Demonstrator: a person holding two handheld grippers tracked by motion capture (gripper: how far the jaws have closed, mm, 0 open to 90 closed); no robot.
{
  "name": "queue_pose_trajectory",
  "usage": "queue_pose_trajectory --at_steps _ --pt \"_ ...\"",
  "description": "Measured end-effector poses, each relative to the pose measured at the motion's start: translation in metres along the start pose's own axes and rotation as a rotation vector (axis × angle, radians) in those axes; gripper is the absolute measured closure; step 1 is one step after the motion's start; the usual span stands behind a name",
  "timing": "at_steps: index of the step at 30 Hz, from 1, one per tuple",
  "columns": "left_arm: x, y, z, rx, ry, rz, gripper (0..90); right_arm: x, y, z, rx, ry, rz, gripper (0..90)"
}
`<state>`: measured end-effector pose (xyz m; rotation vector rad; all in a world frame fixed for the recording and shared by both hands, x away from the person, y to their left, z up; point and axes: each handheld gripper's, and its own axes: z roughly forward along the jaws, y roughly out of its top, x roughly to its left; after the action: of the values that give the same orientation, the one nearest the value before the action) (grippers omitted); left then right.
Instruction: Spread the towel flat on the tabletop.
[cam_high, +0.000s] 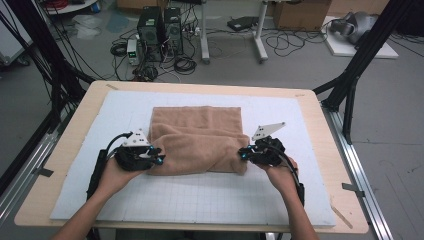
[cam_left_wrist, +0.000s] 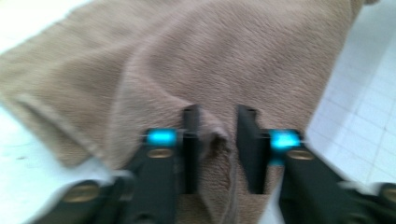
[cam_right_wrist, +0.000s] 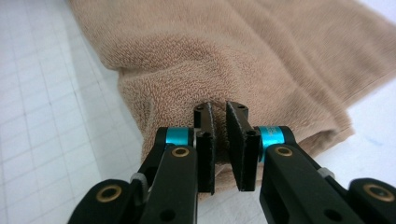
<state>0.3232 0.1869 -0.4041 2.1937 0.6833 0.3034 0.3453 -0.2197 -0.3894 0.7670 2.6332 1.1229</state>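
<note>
1. Right now a tan towel lies partly folded on the white gridded mat that covers the bench, its long axis running side to side between the two hands.
2. At the towel's left end, the left claw stands with its jaws spread. A raised fold of cloth sits in the gap, close against one pad while the other stands off, so this side looks let go, or nearly so.
3. At the towel's right end, the right claw has its jaws drawn close together, pinching a small ridge of the towel's near-right corner.
4. Seen from the high view, the left claw and right claw face each other across the towel's near edge, each touching its own end and neither nearer the middle.
5. Judging by this, the next move turns on that near edge: a fold away from the person would need both ends held, so the left claw probably has to close on the cloth again first.
</note>
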Motion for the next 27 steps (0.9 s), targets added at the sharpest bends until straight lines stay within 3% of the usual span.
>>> queue_pose_trajectory --at_steps 2,4,6,7,9,10,16,20,24,27 --pt "-0.003 -0.001 0.01 0.057 -0.013 0.0 56.6 -0.001 -0.003 0.005 0.013 0.011 0.007 81.7" --pt "-0.004 -0.003 0.018 0.106 0.004 0.02 52.5 -0.002 -0.006 0.008 0.018 0.019 0.014 81.4" --pt "-0.004 -0.004 0.025 0.134 0.017 0.024 58.8 -0.003 -0.008 0.009 0.017 0.021 0.02 81.3" --pt "-0.004 -0.004 0.025 0.142 0.042 0.05 68.2 -0.004 -0.009 0.009 0.015 0.023 0.024 81.3" --pt "-0.001 -0.004 0.023 0.132 0.04 0.033 81.9 -0.003 -0.011 0.008 0.013 0.027 0.026 81.3" --pt "0.001 -0.004 0.02 0.125 0.039 0.025 84.1 -0.002 -0.011 0.007 0.007 0.028 0.022 81.4" --pt "0.003 -0.002 -0.005 0.042 0.098 0.018 86.0 0.004 -0.01 -0.013 -0.029 0.006 -0.01 83.9" --pt "0.013 0.0 -0.013 -0.025 0.144 -0.021 86.1 0.003 -0.005 -0.025 -0.041 -0.021 -0.023 84.5" --pt "0.024 0.01 -0.015 -0.092 0.209 -0.054 86.2 -0.004 0.006 -0.027 -0.044 -0.056 -0.024 84.5" --pt "0.04 0.018 -0.007 -0.095 0.252 -0.092 86.2 -0.017 0.01 -0.019 -0.032 -0.079 0.005 84.5"
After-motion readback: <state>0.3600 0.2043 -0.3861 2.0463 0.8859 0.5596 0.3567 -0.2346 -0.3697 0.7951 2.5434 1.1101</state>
